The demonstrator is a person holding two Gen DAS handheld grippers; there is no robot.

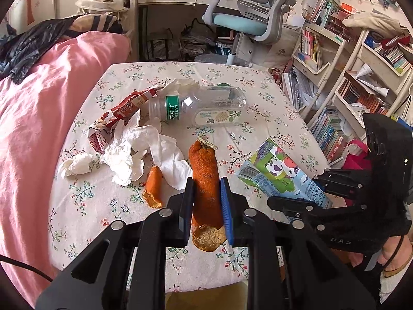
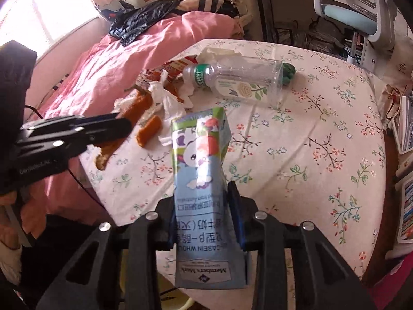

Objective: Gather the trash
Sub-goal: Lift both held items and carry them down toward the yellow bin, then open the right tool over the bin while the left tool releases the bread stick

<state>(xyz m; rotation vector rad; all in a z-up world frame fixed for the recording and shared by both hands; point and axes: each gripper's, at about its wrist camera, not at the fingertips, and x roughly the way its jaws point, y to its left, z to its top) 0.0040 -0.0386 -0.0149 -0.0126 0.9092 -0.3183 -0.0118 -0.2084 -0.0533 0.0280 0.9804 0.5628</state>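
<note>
So the biggest thing in the shot was the bed with its pink duvet point(image 1: 38, 118), running right along the left edge of the surface point(image 1: 271, 108), which had a floral cloth over it. An office chair point(image 1: 247, 13) and crammed bookshelves point(image 1: 335, 82) sat behind it.

On the surface, a clear plastic bottle point(image 1: 201, 106) lay on its side, touching a crumpled red wrapper point(image 1: 116, 113) and a heap of white tissues point(image 1: 134, 149). A small bit of orange peel point(image 1: 153, 188) lay just beside the tissues.

The right gripper point(image 2: 204, 222) was clamped on a milk carton point(image 2: 201, 168), pads pressing both sides, holding it upside down and tilted over the near edge of the surface. The left gripper point(image 1: 206, 206) was nearly closed, pinching a long strip of orange peel point(image 1: 205, 186) between its pads, over the near part of the surface.
</note>
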